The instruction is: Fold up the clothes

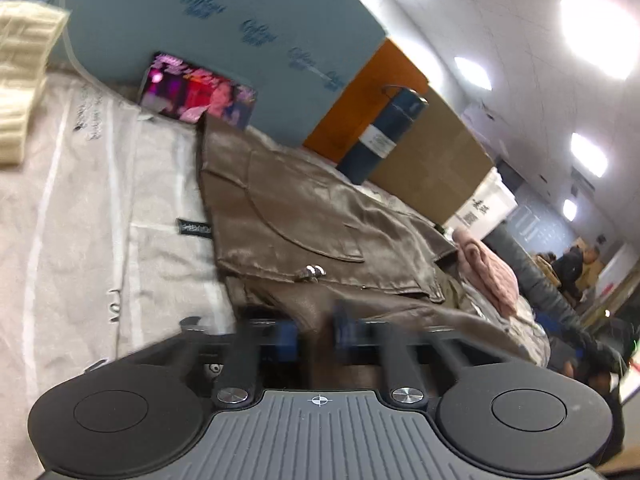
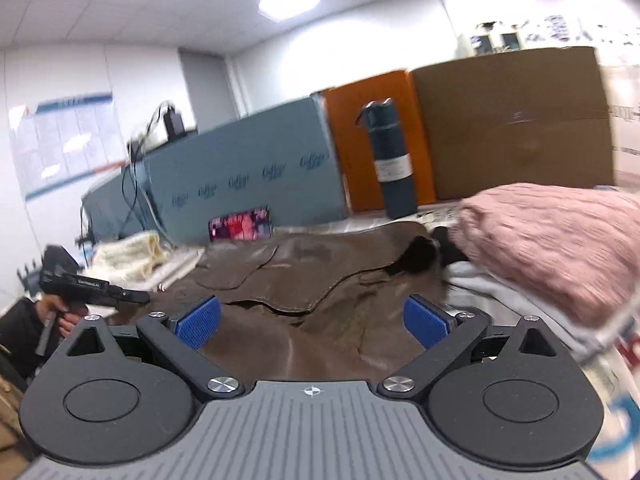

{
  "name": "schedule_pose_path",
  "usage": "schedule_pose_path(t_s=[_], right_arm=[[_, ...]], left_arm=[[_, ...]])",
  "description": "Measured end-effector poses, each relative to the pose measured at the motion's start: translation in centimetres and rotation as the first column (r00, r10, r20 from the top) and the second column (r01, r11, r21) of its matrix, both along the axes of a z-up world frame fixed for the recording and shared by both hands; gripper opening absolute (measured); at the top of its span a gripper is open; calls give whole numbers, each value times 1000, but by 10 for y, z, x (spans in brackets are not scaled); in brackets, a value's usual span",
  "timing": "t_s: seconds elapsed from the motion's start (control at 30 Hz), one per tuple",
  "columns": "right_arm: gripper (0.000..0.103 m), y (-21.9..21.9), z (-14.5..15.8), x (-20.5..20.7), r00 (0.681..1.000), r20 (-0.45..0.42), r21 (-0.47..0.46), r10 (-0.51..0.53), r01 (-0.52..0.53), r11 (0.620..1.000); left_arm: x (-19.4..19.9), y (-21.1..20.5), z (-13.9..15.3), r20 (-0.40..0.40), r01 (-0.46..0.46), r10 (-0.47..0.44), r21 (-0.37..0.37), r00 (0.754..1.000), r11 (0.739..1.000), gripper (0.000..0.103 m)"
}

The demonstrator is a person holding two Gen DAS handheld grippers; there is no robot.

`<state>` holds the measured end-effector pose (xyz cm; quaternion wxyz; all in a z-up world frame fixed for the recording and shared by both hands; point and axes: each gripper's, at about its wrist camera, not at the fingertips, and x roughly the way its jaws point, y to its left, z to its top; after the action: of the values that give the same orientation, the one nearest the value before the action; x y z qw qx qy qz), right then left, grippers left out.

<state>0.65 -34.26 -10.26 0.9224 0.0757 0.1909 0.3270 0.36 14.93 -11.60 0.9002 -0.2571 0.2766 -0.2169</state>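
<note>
A pale cloth-covered table (image 1: 80, 216) carries the whole scene, and across its middle lies the task's garment, a shiny brown garment (image 1: 304, 216) with curved pocket seams and small metal snaps, spread mostly flat with a rumpled, lifted near edge. Behind it, at the far side, stands a long blue-grey box (image 2: 248, 176) printed with repeated lettering, with an orange box (image 2: 376, 136) and a brown cardboard box (image 2: 516, 120) to its right. A pink knitted garment (image 2: 560, 240) sits bunched on the right of the brown one, resting over white fabric, and a cream knitted garment (image 2: 132, 256) lies folded at the far left. A dark teal bottle (image 2: 390, 160) stands upright in front of the orange box, and a phone (image 2: 242, 226) with a lit, colourful screen leans against the blue-grey box. The left gripper (image 1: 314, 328) has its blue pads drawn close together around the near edge of the brown garment, pinching a fold of it. The right gripper (image 2: 314, 320) hovers over the brown garment's near part with its blue pads spread wide apart, nothing between them. In the right wrist view, a hand (image 2: 70, 320) grips the left tool's handle at the far left.
</note>
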Motion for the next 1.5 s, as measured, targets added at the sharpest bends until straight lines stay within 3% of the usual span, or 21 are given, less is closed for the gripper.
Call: schedule_pose_path(t_s=[0.1,0.23,0.37,0.5,0.6,0.7,0.73,0.77,0.87,1.0,1.1,1.17,1.2,1.23,1.27,1.3,1.4,1.5], right_arm=[[99,29,-1,33,994,-39,-34,104,-105,994],[99,67,-6,62,964,-91,-65,248,-254,965],[99,90,-9,69,936,-118,-84,332,-343,936],[99,97,-9,79,932,-156,-86,328,-344,935],[99,104,-15,85,918,-203,-109,341,-367,924],[85,111,-22,87,894,-253,-125,369,-409,904],[70,113,-24,88,886,-270,-131,378,-423,897],[49,115,-27,89,877,-286,-135,387,-437,889],[17,121,-28,72,866,-254,-185,430,-480,857],[10,120,-14,49,905,-130,-255,406,-426,868],[10,117,4,28,936,36,-316,351,-323,892],[11,120,11,13,934,137,-373,330,-260,891],[15,121,13,5,928,177,-402,329,-237,884],[36,122,15,-3,920,216,-429,328,-212,878],[72,120,12,-3,920,192,-432,341,-233,871],[83,119,10,-2,920,166,-432,355,-256,865],[82,114,-2,7,931,68,-420,359,-300,857],[82,108,-12,18,935,-28,-372,353,-338,865]], left_arm=[[-17,-3,9,136,51,-49,-17,990,999,4],[-49,-7,21,266,185,-170,-34,949,982,4],[-76,-23,20,256,306,-320,91,912,948,4],[-84,-40,10,155,378,-412,209,898,902,5],[-84,-46,5,128,399,-436,238,891,885,5],[-83,-43,2,144,383,-418,222,897,897,5],[-83,-42,2,150,375,-410,217,900,902,5],[-83,-41,3,157,365,-400,212,903,906,5],[-78,-36,7,189,321,-358,201,915,926,5],[-69,-29,19,270,272,-320,200,908,941,4],[-63,-24,32,337,230,-287,200,897,952,4],[-56,-20,39,370,203,-262,192,891,960,4],[-51,-18,40,364,190,-249,190,898,963,5],[-44,-16,39,346,176,-233,188,909,966,6],[-37,-14,34,301,163,-213,183,930,970,6],[-30,-12,30,255,149,-192,179,947,972,6],[-9,-6,16,119,107,-128,171,985,979,15],[-3,-1,6,33,74,-81,168,996,983,29]])
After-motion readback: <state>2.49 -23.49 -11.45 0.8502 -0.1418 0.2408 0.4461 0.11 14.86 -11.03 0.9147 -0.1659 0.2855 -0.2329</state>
